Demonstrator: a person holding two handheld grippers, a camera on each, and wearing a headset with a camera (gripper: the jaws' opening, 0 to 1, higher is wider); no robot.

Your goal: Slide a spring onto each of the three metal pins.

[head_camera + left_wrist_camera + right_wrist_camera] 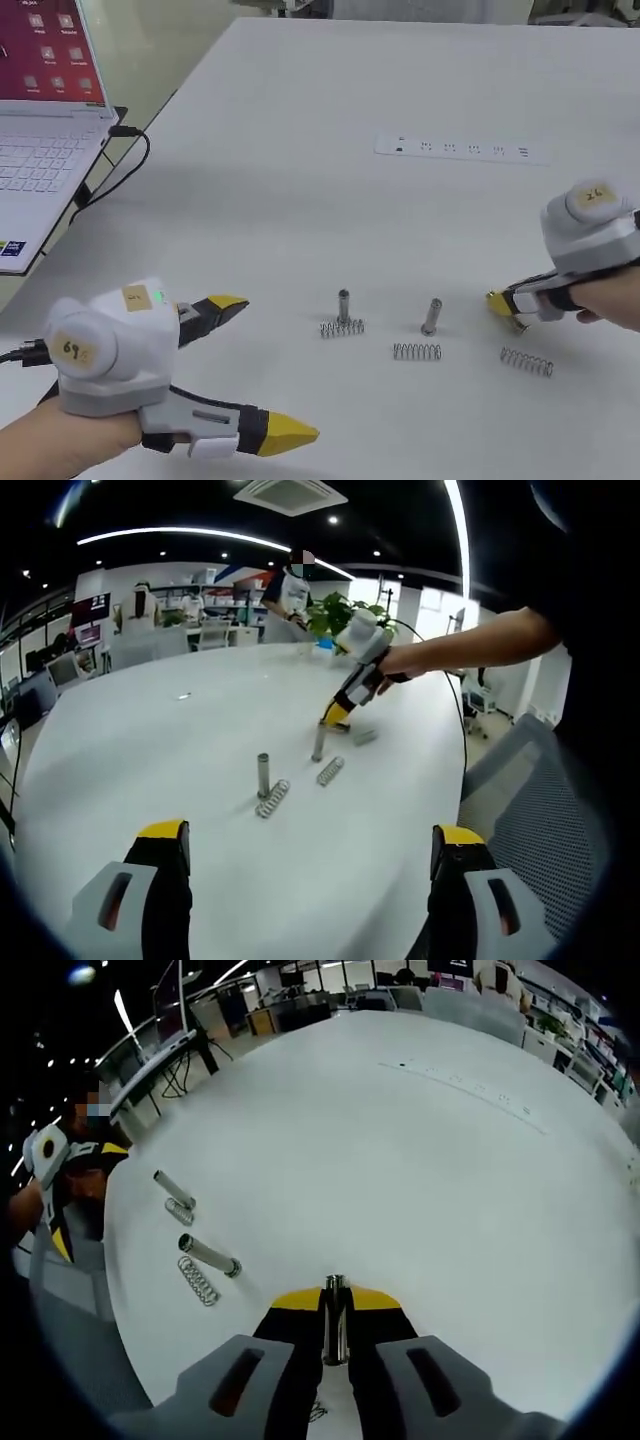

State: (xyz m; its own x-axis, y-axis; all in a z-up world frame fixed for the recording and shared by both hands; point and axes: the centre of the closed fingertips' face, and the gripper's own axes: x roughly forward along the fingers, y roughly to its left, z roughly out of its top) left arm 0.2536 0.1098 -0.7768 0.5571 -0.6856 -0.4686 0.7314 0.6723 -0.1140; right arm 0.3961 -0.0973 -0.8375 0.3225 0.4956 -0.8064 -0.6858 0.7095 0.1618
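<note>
Two metal pins (pixel 344 305) (pixel 432 315) stand upright on the white table (pixel 300 180). Three springs lie flat beside them: one (pixel 342 327) at the left pin's base, one (pixel 417 351) in front of the right pin, one (pixel 526 362) further right. My right gripper (pixel 503 306) hovers low above the table at the right, shut on a third metal pin (pixel 335 1322) that shows between its yellow-tipped jaws. My left gripper (pixel 260 367) is at the lower left, open wide with nothing between its fingers, pointing toward the pins (pixel 263 776) (pixel 319 742).
An open laptop (pixel 40 120) with a black cable (pixel 125 170) sits at the table's left edge. A white power strip (pixel 462 150) lies further back. A grey mesh chair (pixel 540 790) stands by the table's edge.
</note>
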